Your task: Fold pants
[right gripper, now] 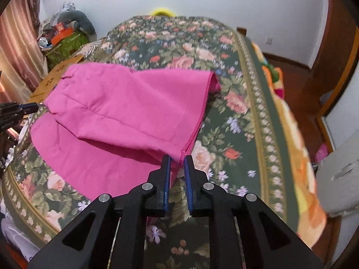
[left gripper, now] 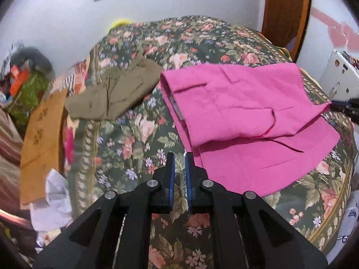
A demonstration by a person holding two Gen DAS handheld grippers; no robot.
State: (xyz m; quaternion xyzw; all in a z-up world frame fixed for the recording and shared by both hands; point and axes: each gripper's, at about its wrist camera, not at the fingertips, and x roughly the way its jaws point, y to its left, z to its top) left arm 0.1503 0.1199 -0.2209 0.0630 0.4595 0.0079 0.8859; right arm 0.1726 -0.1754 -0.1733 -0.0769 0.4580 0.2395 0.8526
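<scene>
Tongs first: in the left wrist view, our left gripper (left gripper: 179, 157) has its two blue-padded fingers close to each other with a narrow slot between them, and through the slot we see only the floral bedspread (left gripper: 125, 139). It pinches nothing, and its tips are just beside the near-left edge of the pink pants (left gripper: 246, 112). The pants lie on the bedspread, folded over once, so the upper layer covers a part of the lower one. To the left of the pants, apart from them, lies an olive-brown garment (left gripper: 112, 96). At the far right corner of the pants we see the right gripper (left gripper: 345, 107), but this view does not show how its fingers stand.

In the right wrist view, our right gripper (right gripper: 177, 159) shows the same narrow slot, and the hem corner of the pink pants (right gripper: 121, 112) hangs between its tips; we cannot tell if the pads really press the cloth. The left gripper (right gripper: 33, 107) appears at the left edge of the pants.
</scene>
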